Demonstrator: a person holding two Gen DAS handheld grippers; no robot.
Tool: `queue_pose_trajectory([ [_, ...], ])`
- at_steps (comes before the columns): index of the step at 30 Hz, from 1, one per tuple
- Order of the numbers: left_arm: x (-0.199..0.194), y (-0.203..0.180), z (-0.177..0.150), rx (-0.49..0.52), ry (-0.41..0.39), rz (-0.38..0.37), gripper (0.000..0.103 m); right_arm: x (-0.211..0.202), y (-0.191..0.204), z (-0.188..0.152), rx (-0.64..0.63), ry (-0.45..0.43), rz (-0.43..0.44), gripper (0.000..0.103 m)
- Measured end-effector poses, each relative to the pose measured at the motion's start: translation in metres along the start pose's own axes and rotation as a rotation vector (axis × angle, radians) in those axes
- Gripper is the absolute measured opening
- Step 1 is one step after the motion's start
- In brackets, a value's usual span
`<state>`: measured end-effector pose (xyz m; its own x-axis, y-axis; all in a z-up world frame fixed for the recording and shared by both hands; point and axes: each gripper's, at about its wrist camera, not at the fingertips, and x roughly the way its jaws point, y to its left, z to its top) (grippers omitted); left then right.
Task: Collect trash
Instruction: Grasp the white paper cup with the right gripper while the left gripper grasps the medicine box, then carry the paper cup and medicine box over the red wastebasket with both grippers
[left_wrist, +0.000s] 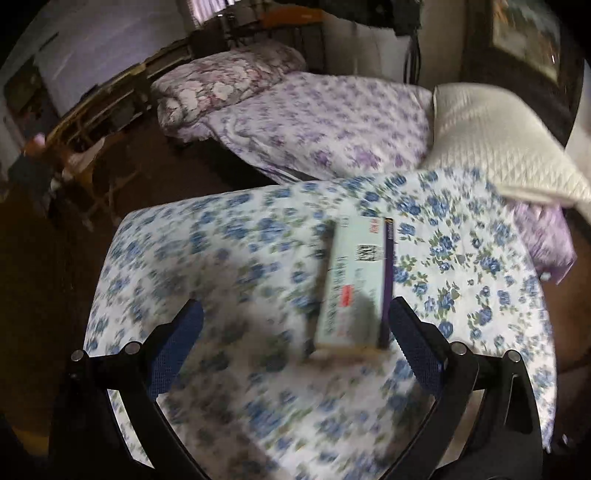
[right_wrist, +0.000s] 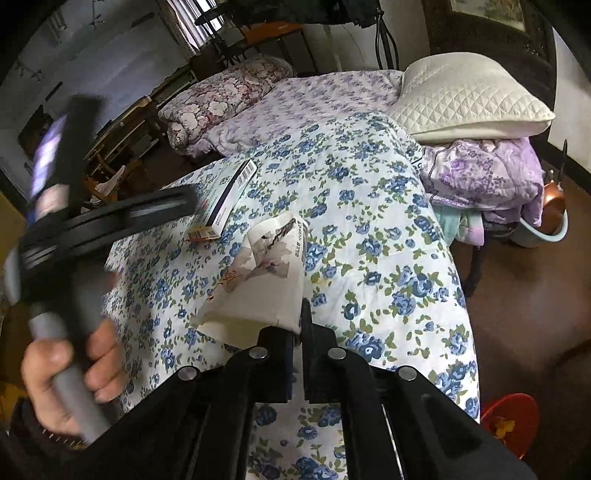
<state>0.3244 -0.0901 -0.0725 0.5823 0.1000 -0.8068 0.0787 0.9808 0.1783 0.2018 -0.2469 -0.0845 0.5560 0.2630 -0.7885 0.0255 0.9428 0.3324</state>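
A long pale green carton (left_wrist: 356, 280) with a purple edge lies on the blue-flowered quilt (left_wrist: 229, 258); it also shows in the right wrist view (right_wrist: 231, 197). My left gripper (left_wrist: 295, 325) is open just above the quilt, and the carton's near end lies between its fingers, close to the right finger (left_wrist: 413, 332). My right gripper (right_wrist: 299, 328) is shut on a crumpled printed paper wrapper (right_wrist: 262, 280) and holds it above the quilt (right_wrist: 369, 229). The left gripper (right_wrist: 177, 203) and the hand holding it show blurred in the right wrist view.
A white quilted pillow (right_wrist: 469, 99) lies on folded purple bedding (right_wrist: 487, 177) to the right. A purple-flowered bed (left_wrist: 317, 122) with a rolled duvet lies beyond. A red container (right_wrist: 509, 421) and a pale blue basin (right_wrist: 543, 229) stand on the dark floor at the right.
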Motion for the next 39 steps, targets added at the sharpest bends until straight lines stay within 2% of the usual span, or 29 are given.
queue_pose_trajectory([
  [5,0.029,-0.014,0.006,0.035,0.036,0.033,0.096,0.0,-0.004,0.002,0.011,0.002,0.013,0.007],
  [7,0.038,-0.011,0.004,0.02,0.05,0.004,0.092,0.005,-0.004,0.002,0.012,0.012,0.01,0.008],
  [8,0.042,-0.008,0.002,0.004,0.051,-0.037,0.082,0.006,-0.005,0.002,0.013,0.015,0.011,0.011],
  [9,0.041,-0.003,0.001,-0.028,0.038,-0.101,0.066,0.01,-0.005,0.003,0.017,0.024,0.012,0.014],
  [10,0.042,0.001,0.0,-0.05,0.038,-0.156,0.063,0.012,-0.006,0.004,0.02,0.027,0.015,0.027],
  [11,0.042,0.003,0.0,-0.055,0.024,-0.158,0.048,0.016,-0.007,0.005,0.027,0.032,0.024,0.039],
  [12,0.041,0.003,0.0,-0.047,0.012,-0.158,0.046,0.018,-0.007,0.006,0.029,0.027,0.031,0.039],
  [15,0.038,0.011,-0.007,-0.071,-0.019,-0.194,0.045,0.021,-0.007,0.01,0.023,0.001,0.042,0.038],
  [17,0.034,0.021,-0.013,-0.104,-0.022,-0.196,0.044,0.025,-0.007,0.012,0.021,0.007,0.045,0.01],
  [24,-0.008,0.061,-0.032,-0.181,-0.041,-0.197,0.044,0.022,0.002,0.011,0.0,-0.019,0.038,0.008],
  [31,-0.096,0.087,-0.072,-0.262,-0.115,-0.218,0.045,0.0,0.01,0.006,0.021,-0.064,0.093,0.008],
  [34,-0.133,0.092,-0.095,-0.285,-0.156,-0.249,0.045,-0.018,0.015,0.001,0.007,-0.101,0.1,0.008],
  [39,-0.169,0.079,-0.123,-0.245,-0.186,-0.298,0.045,-0.054,0.009,-0.015,0.026,-0.164,0.107,0.008],
])
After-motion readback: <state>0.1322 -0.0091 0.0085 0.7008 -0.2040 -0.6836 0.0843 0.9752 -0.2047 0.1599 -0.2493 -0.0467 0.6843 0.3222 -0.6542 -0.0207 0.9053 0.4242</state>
